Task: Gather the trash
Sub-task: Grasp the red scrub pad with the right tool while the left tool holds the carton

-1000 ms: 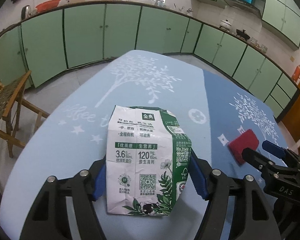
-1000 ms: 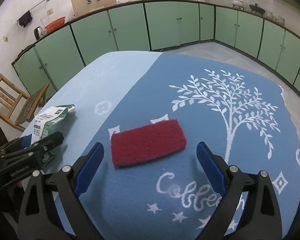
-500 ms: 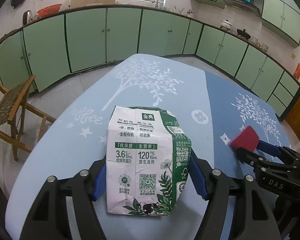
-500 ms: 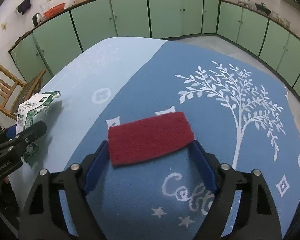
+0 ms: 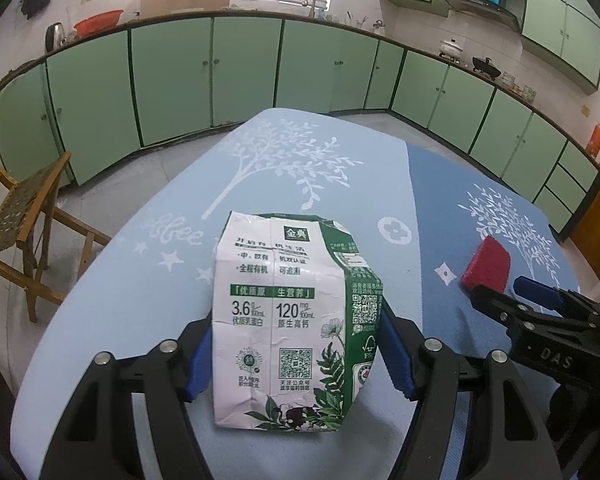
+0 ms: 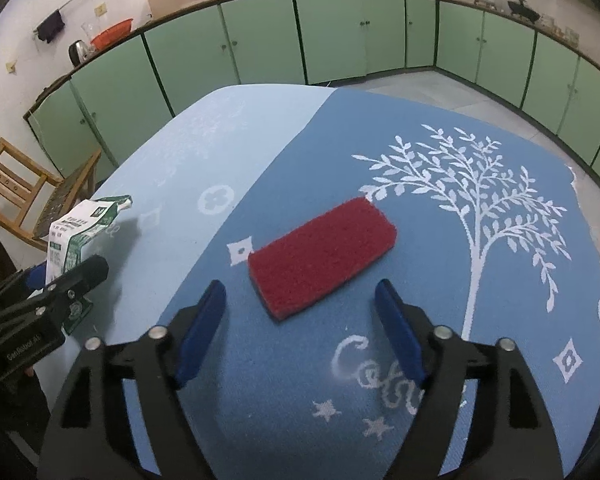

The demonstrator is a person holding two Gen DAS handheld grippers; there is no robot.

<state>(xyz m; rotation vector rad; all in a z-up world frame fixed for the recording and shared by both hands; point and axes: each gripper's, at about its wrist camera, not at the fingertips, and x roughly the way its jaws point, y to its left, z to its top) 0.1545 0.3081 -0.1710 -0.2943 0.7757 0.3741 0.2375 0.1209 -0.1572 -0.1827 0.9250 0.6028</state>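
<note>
Right wrist view shows the red pad (image 6: 322, 255) flat on the blue tablecloth (image 6: 440, 280), straight ahead of the right gripper (image 6: 300, 332), just past the blue fingertips (image 6: 202, 332) and not touching them. Spread wide, with nothing held. Lies slanted: long way runs from near-left up to far-right, so not square to the gap between the two fingers. Probably fits between them on the short way, but needs a small turn first, or a push forward at a slant. Off to the left of the red pad, well apart, sits the crumpled milk carton (image 5: 296, 320) on the pale side of the cloth. Left gripper (image 5: 298, 352) hugs it, one blue finger on each side, pressed against the carton walls, so seems to be holding it. Nearer to the red pad by far: the right gripper. Busy with the carton: the left. No bin seen in either view.
</note>
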